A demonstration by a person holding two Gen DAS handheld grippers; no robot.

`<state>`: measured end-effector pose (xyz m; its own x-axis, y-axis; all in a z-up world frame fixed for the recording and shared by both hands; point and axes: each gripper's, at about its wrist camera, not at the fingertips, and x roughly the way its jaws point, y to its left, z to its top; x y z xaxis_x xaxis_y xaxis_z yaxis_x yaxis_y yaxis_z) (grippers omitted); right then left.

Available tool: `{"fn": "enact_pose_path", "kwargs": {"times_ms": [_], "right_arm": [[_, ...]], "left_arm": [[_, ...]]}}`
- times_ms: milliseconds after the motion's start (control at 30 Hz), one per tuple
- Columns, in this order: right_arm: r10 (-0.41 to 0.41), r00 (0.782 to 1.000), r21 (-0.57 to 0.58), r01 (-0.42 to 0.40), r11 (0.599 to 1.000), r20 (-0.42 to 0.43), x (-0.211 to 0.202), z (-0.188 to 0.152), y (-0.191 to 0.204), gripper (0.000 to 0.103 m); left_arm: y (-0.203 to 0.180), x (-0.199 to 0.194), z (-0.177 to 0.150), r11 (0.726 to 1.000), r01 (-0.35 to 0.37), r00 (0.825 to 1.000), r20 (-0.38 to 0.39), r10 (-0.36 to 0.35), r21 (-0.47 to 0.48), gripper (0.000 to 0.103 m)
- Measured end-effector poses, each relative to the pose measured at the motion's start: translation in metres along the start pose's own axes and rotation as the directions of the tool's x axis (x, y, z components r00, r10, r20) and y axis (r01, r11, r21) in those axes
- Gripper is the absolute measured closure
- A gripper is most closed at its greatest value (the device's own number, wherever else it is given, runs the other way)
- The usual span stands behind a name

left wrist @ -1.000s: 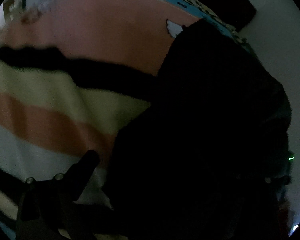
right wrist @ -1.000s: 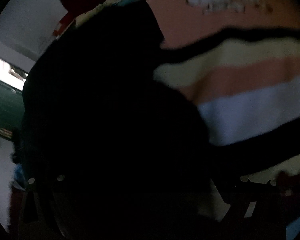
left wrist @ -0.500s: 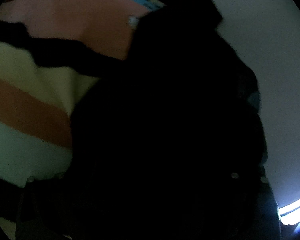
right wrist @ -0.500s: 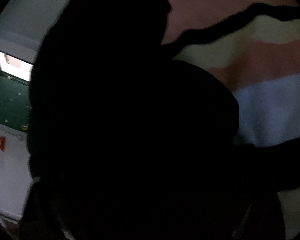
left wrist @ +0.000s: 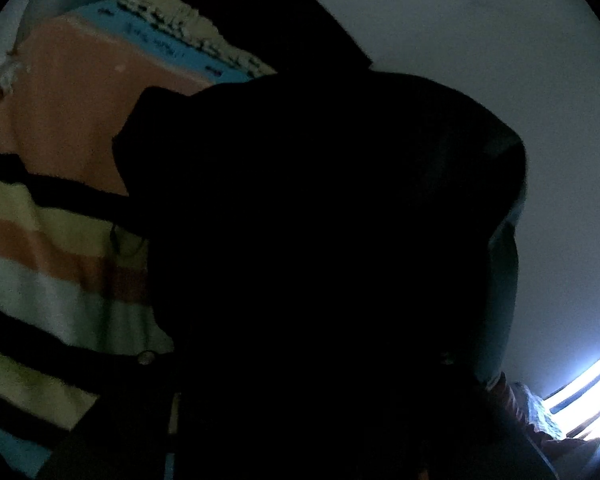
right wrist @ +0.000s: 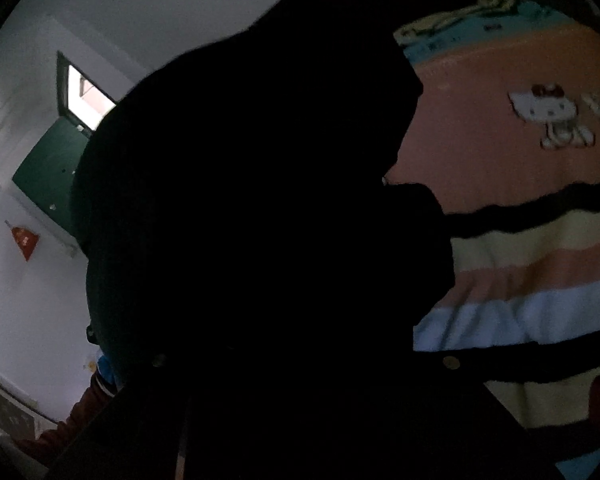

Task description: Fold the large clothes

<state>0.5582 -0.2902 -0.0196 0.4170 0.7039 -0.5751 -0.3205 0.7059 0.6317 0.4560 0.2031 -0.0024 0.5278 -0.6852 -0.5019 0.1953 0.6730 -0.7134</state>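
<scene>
A large black garment [left wrist: 320,240] fills the middle of the left wrist view and hangs raised above the striped blanket [left wrist: 40,264]. It also fills the middle of the right wrist view [right wrist: 260,240], lifted in front of the camera. Both grippers are lost in the dark cloth at the bottom of their views; their fingers and jaws do not show. The garment's lower edge is hidden.
The bed is covered by a blanket [right wrist: 540,280] with pink, cream, pale blue and black stripes and a cartoon cat print [right wrist: 548,116]. A white wall [left wrist: 500,60] stands behind. A green door [right wrist: 48,172] and a bright window [left wrist: 588,392] are at the sides.
Both grippers have risen and tilted up with the black garment; the cloth now covers more of each view and the wall, door and window have come into sight.
</scene>
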Motion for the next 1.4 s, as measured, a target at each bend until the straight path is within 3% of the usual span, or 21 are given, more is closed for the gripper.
{"fn": "enact_pose_path", "kwargs": {"times_ms": [200, 300, 467, 567, 600, 667, 700, 800, 900, 967, 1033, 1133, 1233, 1400], "right_arm": [[-0.006, 1.000, 0.003, 0.006, 1.000, -0.008, -0.043, -0.001, 0.042, 0.080], [-0.010, 1.000, 0.029, 0.011, 1.000, -0.011, -0.059, -0.018, 0.039, 0.079], [-0.025, 0.998, 0.132, 0.032, 0.991, -0.051, -0.051, -0.063, 0.004, 0.079], [-0.047, 0.995, 0.195, 0.065, 0.979, -0.093, -0.032, -0.088, -0.034, 0.079], [-0.065, 0.991, 0.217, 0.089, 0.972, -0.114, -0.026, -0.099, -0.049, 0.078], [-0.088, 0.987, 0.252, 0.121, 0.960, -0.136, -0.018, -0.113, -0.071, 0.076], [-0.090, 0.986, 0.270, 0.125, 0.955, -0.137, -0.017, -0.117, -0.080, 0.073], [-0.103, 0.985, 0.316, 0.142, 0.938, -0.137, -0.014, -0.130, -0.103, 0.054], [-0.143, 0.983, 0.326, 0.174, 0.929, -0.119, -0.020, -0.132, -0.107, 0.037], [-0.196, 0.975, 0.295, 0.218, 0.930, -0.102, -0.030, -0.130, -0.102, 0.031], [-0.266, 0.961, 0.247, 0.275, 0.929, -0.070, -0.043, -0.127, -0.091, 0.028], [-0.408, 0.913, 0.141, 0.400, 0.906, 0.032, -0.075, -0.114, -0.056, 0.026], [-0.430, 0.898, 0.035, 0.429, 0.903, 0.091, -0.074, -0.101, -0.030, 0.023], [-0.401, 0.910, -0.094, 0.410, 0.907, 0.103, -0.015, -0.090, 0.012, 0.022]], "left_arm": [[-0.042, -0.040, -0.007, 0.999, -0.040, 0.999, -0.008, 0.040, 0.013, 0.076], [-0.033, -0.050, -0.010, 0.998, -0.065, 0.997, -0.032, 0.065, -0.001, 0.076], [-0.002, -0.022, -0.036, 0.988, -0.150, 0.984, -0.103, 0.147, -0.021, 0.076], [0.030, -0.002, -0.049, 0.972, -0.235, 0.960, -0.156, 0.230, -0.010, 0.075], [0.043, 0.003, -0.053, 0.960, -0.280, 0.946, -0.172, 0.275, -0.008, 0.071], [0.065, 0.004, -0.056, 0.954, -0.296, 0.942, -0.181, 0.284, -0.045, 0.061], [0.073, 0.002, -0.057, 0.953, -0.297, 0.943, -0.177, 0.282, -0.065, 0.052], [0.091, -0.011, -0.054, 0.951, -0.277, 0.955, -0.150, 0.256, -0.139, 0.042], [0.090, -0.030, -0.048, 0.942, -0.301, 0.952, -0.112, 0.287, -0.150, 0.040], [0.082, -0.043, -0.045, 0.941, -0.306, 0.951, -0.096, 0.295, -0.146, 0.040], [0.066, -0.059, -0.037, 0.902, -0.427, 0.904, -0.038, 0.426, -0.063, 0.040], [0.052, -0.081, -0.029, 0.871, -0.486, 0.871, 0.036, 0.489, -0.067, 0.040], [0.011, -0.066, -0.029, 0.869, -0.487, 0.873, 0.063, 0.483, 0.088, 0.039], [-0.045, 0.004, -0.037, 0.871, -0.444, 0.895, 0.059, 0.442, 0.211, 0.039]]}}
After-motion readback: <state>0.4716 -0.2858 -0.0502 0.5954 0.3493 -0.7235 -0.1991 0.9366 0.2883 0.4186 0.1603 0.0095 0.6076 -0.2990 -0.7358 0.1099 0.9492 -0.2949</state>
